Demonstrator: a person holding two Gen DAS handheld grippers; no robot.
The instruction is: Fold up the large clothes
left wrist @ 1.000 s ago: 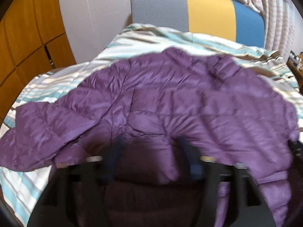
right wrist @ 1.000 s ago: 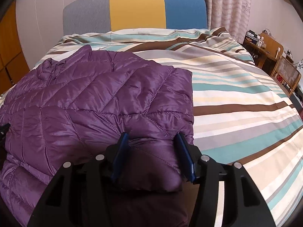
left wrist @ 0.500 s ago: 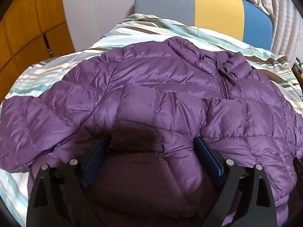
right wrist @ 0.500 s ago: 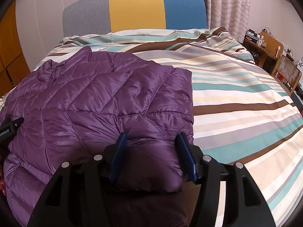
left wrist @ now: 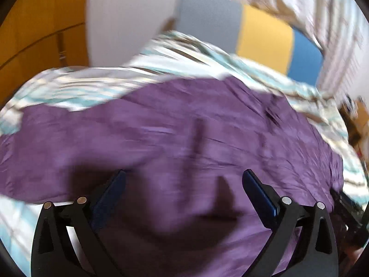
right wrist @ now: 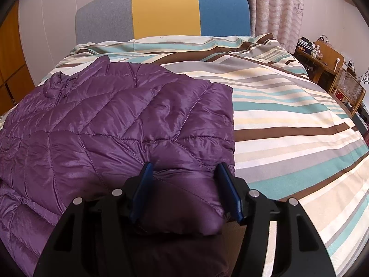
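Observation:
A purple quilted jacket (right wrist: 115,127) lies spread on the striped bed cover (right wrist: 288,115), its right side folded inward with a straight edge. My right gripper (right wrist: 184,164) sits at the near folded corner, and the puffy fabric fills the gap between its blue pads (right wrist: 140,191), which touch it as they ease apart. In the blurred left wrist view the jacket (left wrist: 207,120) fills the middle. My left gripper (left wrist: 183,172) hovers over it, jaws opening wide, with the pads clear of the fabric.
A grey, yellow and blue headboard (right wrist: 163,11) ends the bed. A curtain (right wrist: 276,7), a wooden desk (right wrist: 327,55) and a chair (right wrist: 348,90) stand at the right. Orange wardrobe doors (left wrist: 34,34) line the left. Bare striped cover stretches right of the jacket.
The left gripper's jaws spread wider, let go of the jacket and swung across it, blurring its view. It has left the right view's edge. The right gripper stayed put, jaws slightly wider.

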